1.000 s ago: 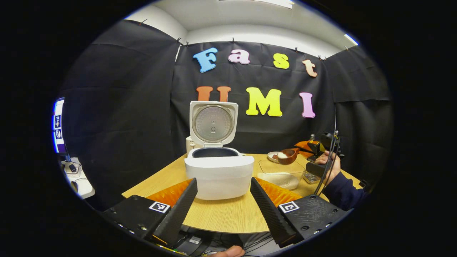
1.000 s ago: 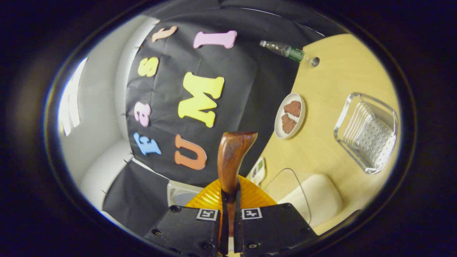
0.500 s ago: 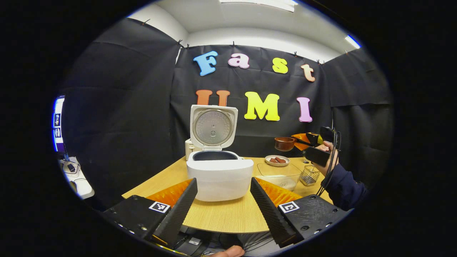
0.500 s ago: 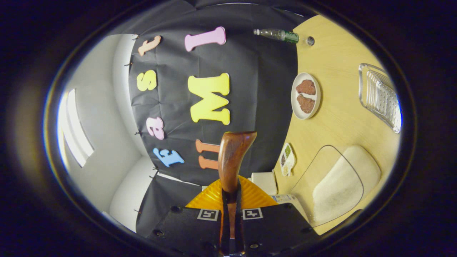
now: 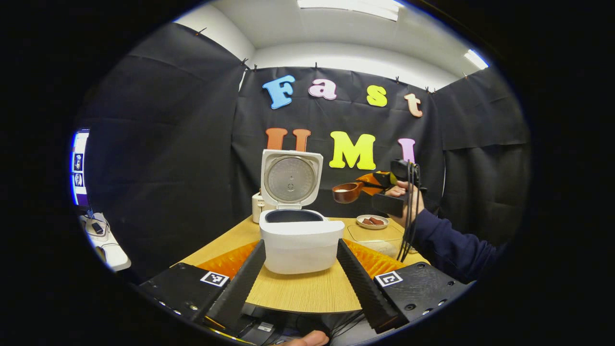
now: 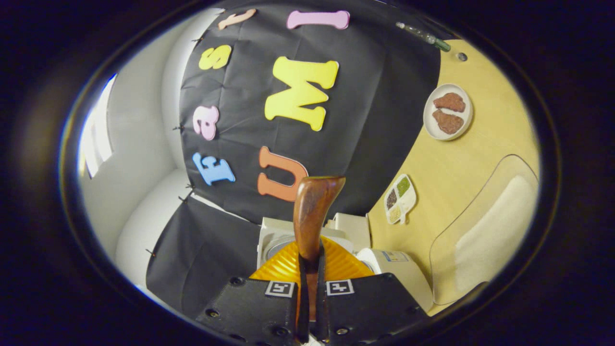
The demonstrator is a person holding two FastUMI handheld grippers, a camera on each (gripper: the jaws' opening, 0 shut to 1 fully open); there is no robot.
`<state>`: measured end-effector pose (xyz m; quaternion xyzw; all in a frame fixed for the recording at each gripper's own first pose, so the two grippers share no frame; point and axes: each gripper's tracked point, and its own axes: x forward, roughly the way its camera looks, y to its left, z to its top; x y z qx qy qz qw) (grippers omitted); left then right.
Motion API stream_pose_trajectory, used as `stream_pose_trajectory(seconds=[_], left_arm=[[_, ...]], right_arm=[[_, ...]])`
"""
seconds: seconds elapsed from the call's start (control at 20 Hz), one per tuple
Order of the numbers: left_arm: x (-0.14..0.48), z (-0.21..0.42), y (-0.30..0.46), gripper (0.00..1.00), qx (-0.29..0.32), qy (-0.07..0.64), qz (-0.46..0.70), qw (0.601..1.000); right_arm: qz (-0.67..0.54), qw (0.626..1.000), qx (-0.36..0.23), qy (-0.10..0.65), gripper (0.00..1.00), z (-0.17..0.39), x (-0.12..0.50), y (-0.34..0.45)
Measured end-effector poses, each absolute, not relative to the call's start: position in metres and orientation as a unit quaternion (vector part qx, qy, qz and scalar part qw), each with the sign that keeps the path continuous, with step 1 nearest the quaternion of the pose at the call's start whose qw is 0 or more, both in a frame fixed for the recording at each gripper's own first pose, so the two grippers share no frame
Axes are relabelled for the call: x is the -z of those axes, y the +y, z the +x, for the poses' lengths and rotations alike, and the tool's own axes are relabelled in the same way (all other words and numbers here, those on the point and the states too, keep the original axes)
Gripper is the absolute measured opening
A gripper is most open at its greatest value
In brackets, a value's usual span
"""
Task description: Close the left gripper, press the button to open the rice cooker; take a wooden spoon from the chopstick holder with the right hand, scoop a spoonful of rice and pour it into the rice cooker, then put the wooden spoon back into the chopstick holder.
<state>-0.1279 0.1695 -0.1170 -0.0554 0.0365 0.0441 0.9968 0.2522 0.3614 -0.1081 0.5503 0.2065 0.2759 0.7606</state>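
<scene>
The white rice cooker (image 5: 300, 240) stands open on the table, its lid (image 5: 290, 178) upright. My left gripper (image 5: 300, 245) is open in front of it, one finger on each side, holding nothing. A hand holds my right gripper (image 5: 379, 182) in the air to the right of the lid. It is shut on the wooden spoon (image 5: 347, 192), whose bowl carries white rice and hangs above and right of the pot opening. In the right gripper view the spoon (image 6: 312, 211) sticks out from the shut gripper (image 6: 311, 269), with the cooker (image 6: 403, 274) beneath it.
A glass container of rice (image 6: 490, 230) sits right of the cooker, also seen as the container (image 5: 375, 238). Behind it are a plate of brown pieces (image 6: 448, 111), a small divided dish (image 6: 399, 198) and a bottle (image 6: 425, 36). The wooden table (image 5: 307, 290) ends just before my left fingers.
The right gripper has lifted the rice-filled spoon from over the glass container and carried it left, toward the open cooker. The left gripper has hardly moved.
</scene>
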Motion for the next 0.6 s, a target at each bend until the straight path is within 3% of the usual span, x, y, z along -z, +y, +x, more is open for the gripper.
stream_pose_trajectory(seconds=[0.6], left_arm=[[0.13,-0.137,0.203,0.94,-0.059,0.035,-0.076,0.995]], right_arm=[[0.378,0.847,-0.305,0.214,0.11,0.269,0.116,0.501]])
